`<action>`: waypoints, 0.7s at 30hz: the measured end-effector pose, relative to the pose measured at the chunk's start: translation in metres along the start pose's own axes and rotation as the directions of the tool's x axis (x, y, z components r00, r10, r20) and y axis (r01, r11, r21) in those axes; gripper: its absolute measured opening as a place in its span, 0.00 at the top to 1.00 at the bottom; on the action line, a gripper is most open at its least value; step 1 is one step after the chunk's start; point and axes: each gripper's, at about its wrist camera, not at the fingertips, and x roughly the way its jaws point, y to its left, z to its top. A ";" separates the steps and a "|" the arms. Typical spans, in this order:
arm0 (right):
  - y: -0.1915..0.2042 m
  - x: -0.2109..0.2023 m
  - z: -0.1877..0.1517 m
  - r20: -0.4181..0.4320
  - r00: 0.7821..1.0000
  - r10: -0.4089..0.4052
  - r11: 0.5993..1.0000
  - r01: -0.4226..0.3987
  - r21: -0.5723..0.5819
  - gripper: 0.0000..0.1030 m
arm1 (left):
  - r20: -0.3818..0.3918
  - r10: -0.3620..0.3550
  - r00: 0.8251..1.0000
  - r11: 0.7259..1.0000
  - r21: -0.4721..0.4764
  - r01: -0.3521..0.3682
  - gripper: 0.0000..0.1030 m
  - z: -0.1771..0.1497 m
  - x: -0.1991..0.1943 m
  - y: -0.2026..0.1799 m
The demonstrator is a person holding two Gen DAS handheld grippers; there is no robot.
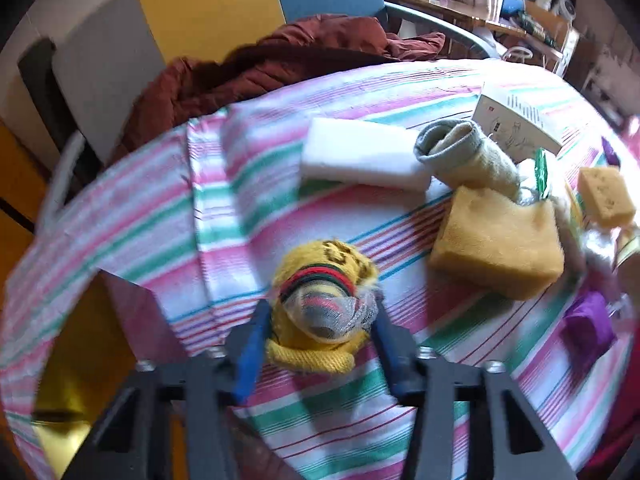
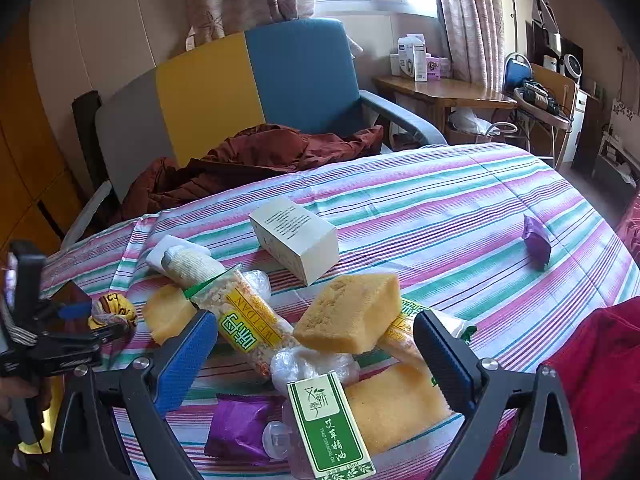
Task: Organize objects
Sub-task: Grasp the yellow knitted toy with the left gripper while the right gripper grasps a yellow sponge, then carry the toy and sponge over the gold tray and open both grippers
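Observation:
My left gripper [image 1: 318, 320] is shut on a yellow rolled sock [image 1: 324, 300] with red and green stripes, held just above the striped bedcover [image 1: 140, 224]; it also shows at the left of the right wrist view [image 2: 112, 308]. My right gripper [image 2: 312, 336] is open above a pile: a yellow sponge [image 2: 348, 312], a snack packet [image 2: 248, 316], a green-and-white oil box [image 2: 328, 424], a purple wrapper [image 2: 240, 428] and a flat sponge [image 2: 396, 404].
A white foam block [image 1: 360, 152], a beige rolled sock [image 1: 468, 156], a large sponge [image 1: 496, 240] and a white carton [image 2: 296, 236] lie on the cover. A purple packet [image 2: 536, 240] lies far right. An armchair with a brown jacket [image 2: 256, 156] stands behind.

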 end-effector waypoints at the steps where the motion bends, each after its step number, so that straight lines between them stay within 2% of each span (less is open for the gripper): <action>1: 0.000 0.001 0.000 -0.007 1.000 0.002 1.000 -0.002 -0.001 0.03 | 0.014 0.005 1.000 1.000 -0.002 -0.005 0.58 -0.001 -0.002 -0.001; 3: 0.004 0.002 -0.001 -0.021 1.000 0.022 1.000 -0.023 -0.012 0.03 | 0.041 -0.007 0.999 1.000 -0.020 0.008 0.64 -0.002 -0.010 -0.001; 7: 0.026 0.005 -0.004 -0.080 0.989 0.125 0.988 -0.132 -0.083 0.11 | 0.114 -0.050 0.992 0.996 -0.070 0.058 0.64 -0.011 -0.039 0.004; 9: 0.045 0.006 -0.005 -0.120 0.975 0.189 0.968 -0.206 -0.145 0.16 | 0.152 -0.073 0.986 0.992 -0.095 0.088 0.64 -0.020 -0.058 0.007; 11: 0.075 0.010 -0.003 -0.164 0.960 0.228 0.932 -0.264 -0.248 0.16 | 0.180 -0.091 0.979 0.987 -0.112 0.112 0.64 -0.030 -0.075 0.010; 15: 0.125 0.031 0.000 -0.209 0.958 0.196 0.865 -0.269 -0.423 0.16 | 0.224 -0.111 0.968 0.977 -0.153 0.147 0.64 -0.053 -0.105 0.021; 16: 0.139 0.041 -0.001 -0.231 0.956 0.179 0.838 -0.271 -0.473 0.17 | 0.230 -0.113 0.967 0.974 -0.167 0.154 0.64 -0.057 -0.109 0.025; 18: 0.162 0.065 -0.005 -0.259 0.960 0.103 0.789 -0.238 -0.567 0.19 | 0.242 -0.112 0.964 0.966 -0.201 0.162 0.63 -0.073 -0.122 0.033; 20: 0.171 0.085 -0.011 -0.272 0.962 0.031 0.762 -0.198 -0.617 0.22 | 0.254 -0.105 0.962 0.959 -0.230 0.165 0.63 -0.087 -0.131 0.042; 21: 0.176 0.094 -0.014 -0.275 0.962 0.002 0.750 -0.183 -0.636 0.27 | 0.255 -0.096 0.962 0.957 -0.243 0.160 0.63 -0.096 -0.136 0.044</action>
